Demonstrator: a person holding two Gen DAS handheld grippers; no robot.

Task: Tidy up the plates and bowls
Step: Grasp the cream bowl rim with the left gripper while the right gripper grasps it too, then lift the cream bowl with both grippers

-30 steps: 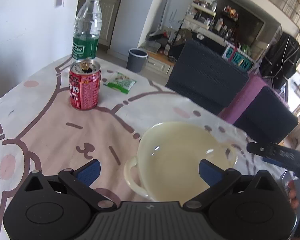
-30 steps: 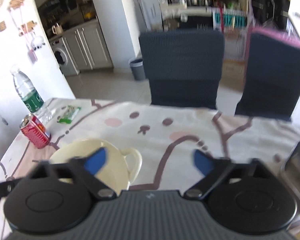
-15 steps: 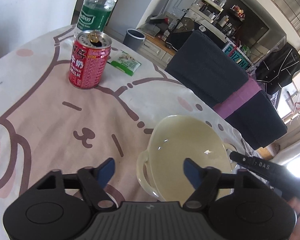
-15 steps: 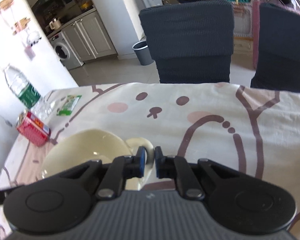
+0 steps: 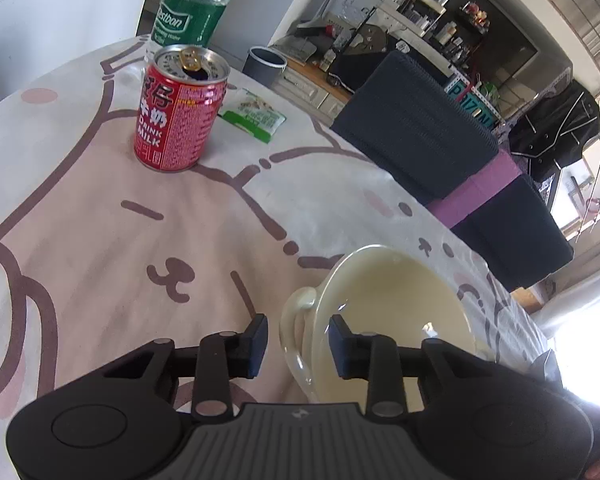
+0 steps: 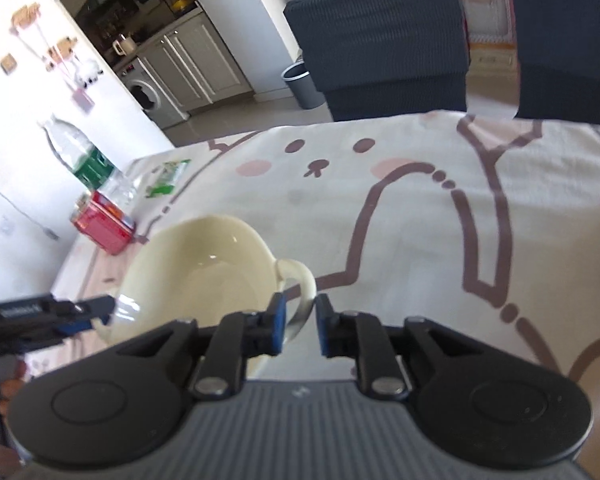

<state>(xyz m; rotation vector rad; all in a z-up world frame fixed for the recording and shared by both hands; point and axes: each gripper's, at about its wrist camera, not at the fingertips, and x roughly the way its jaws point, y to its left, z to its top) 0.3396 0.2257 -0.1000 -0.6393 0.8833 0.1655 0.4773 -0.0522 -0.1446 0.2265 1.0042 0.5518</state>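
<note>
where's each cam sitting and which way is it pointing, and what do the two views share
Left wrist view: sits on the left gripper, looking down along its fingers at the cream bowl, one loop handle between the jaws; beyond, a red can and water bottle. A bit of hand shows at bottom right.
Right wrist view: sits on the right gripper, angled down at the bowl's other handle, chairs beyond; the left gripper and fingertips show at left.
Shared: bowl, can, bottle, green packet, tablecloth.
</note>
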